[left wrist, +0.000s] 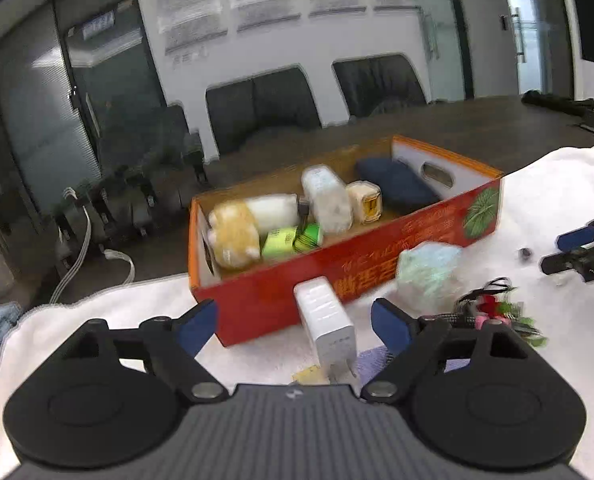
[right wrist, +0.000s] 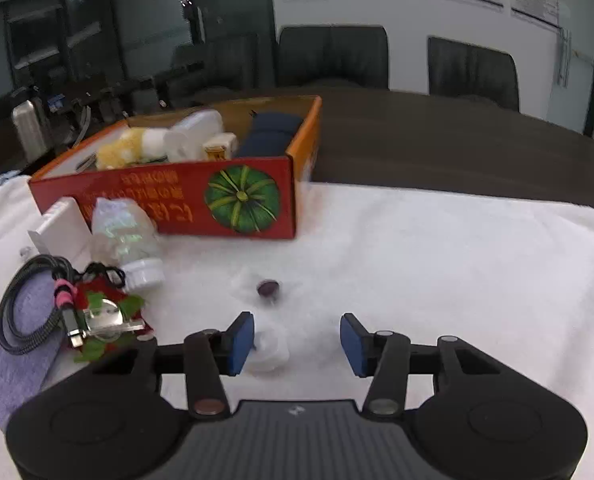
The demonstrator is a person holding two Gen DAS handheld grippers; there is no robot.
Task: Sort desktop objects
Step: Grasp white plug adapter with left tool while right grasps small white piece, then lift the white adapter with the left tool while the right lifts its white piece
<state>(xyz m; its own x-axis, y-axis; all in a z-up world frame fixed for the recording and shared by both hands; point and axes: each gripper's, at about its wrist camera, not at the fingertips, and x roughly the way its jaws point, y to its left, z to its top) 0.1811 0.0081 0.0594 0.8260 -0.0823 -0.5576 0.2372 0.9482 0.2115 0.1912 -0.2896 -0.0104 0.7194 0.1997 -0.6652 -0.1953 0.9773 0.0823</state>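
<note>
Office room, dark wood table [left wrist: 477, 124], black padded chairs [left wrist: 261, 100] behind it; a white fluffy towel [left wrist: 557, 184] covered the near part of the table.

Left wrist view: red and orange cardboard box [left wrist: 281, 292] stood on the towel. Inside lay a yellow and white plush toy [left wrist: 233, 232], a white plastic bottle [left wrist: 327, 198], a small cream cube-shaped pack [left wrist: 365, 200], two green packs [left wrist: 291, 240] and a dark blue soft pouch [left wrist: 393, 182]. A white rectangular charger [left wrist: 327, 320] lay just in front of the box, between the fingers of the left gripper [left wrist: 295, 326], which stood wide and touched nothing. A crumpled pale green plastic bag [left wrist: 427, 272] sat beside it.

Right wrist view: the same box [right wrist: 169, 204] showed a printed green pumpkin. Beside it lay the charger [right wrist: 63, 228], a clear bottle with white cap [right wrist: 125, 236], a coiled braided cable [right wrist: 29, 300] on a purple cloth [right wrist: 13, 368], and a small dark round thing [right wrist: 268, 288]. The right gripper [right wrist: 297, 344] stood partly open, a clear crumpled wrapper [right wrist: 269, 350] against its left pad, not pinched.
</note>
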